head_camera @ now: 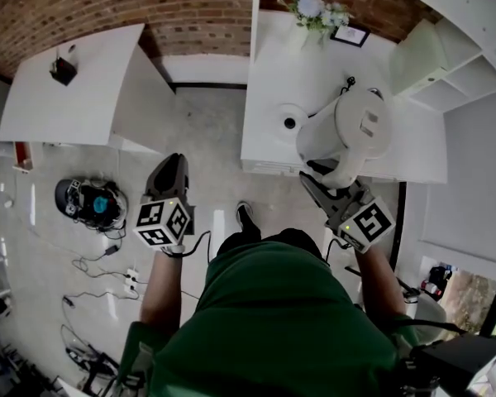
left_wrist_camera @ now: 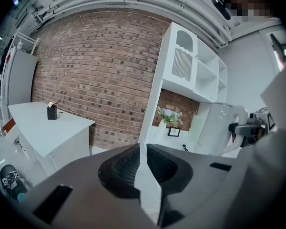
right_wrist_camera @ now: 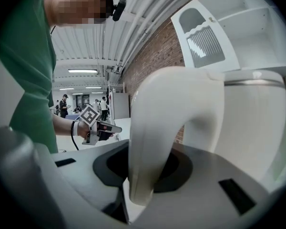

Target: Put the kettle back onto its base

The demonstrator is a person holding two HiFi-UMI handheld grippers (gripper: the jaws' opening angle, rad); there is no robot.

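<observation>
A white kettle (head_camera: 347, 131) hangs tilted over the front of a white table (head_camera: 264, 151). My right gripper (head_camera: 318, 179) is shut on its handle (right_wrist_camera: 152, 128), which fills the space between the jaws in the right gripper view, with the kettle body (right_wrist_camera: 257, 128) beyond. The round white base (head_camera: 291, 122) lies on the table just left of the kettle, with nothing on it. My left gripper (head_camera: 172, 170) hovers over the floor left of the table; its jaws stand together with only a thin slit and hold nothing (left_wrist_camera: 142, 161). The kettle (left_wrist_camera: 219, 128) shows at the right in the left gripper view.
A vase of flowers (head_camera: 310, 11) and a small picture frame (head_camera: 350, 35) stand at the table's back. White shelves (head_camera: 463, 64) rise on the right. A second white table (head_camera: 74, 89) with a black holder (head_camera: 64, 70) stands to the left. Cables and a dark helmet-like object (head_camera: 91, 203) lie on the floor.
</observation>
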